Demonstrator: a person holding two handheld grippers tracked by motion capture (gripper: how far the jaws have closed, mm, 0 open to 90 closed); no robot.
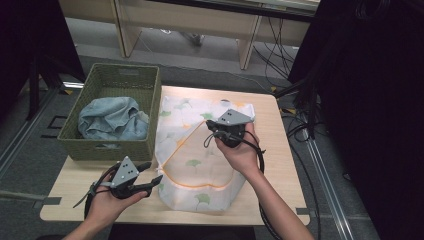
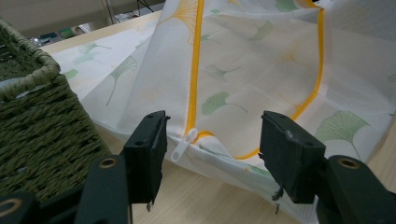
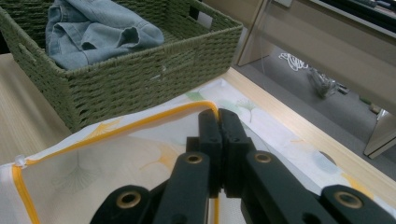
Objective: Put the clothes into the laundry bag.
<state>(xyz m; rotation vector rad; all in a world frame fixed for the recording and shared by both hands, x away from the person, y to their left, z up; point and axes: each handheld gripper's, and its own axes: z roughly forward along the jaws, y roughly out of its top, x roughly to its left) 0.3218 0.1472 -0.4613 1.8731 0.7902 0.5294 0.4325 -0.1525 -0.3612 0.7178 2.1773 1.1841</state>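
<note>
High view: laundry bag (image 1: 200,160) flap is held up by clamped right tongs (image 1: 216,131); left tongs (image 1: 152,175) gape, zipper pull (image 2: 181,147) ungripped; denim (image 1: 112,119) unpacked in basket (image 1: 107,150)

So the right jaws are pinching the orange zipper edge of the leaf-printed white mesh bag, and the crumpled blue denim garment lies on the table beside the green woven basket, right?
Not quite. The crumpled blue denim garment lies inside the green woven basket, as the high view shows. The rest holds: the right gripper is shut on the orange zipper edge of the leaf-printed white mesh bag.
</note>
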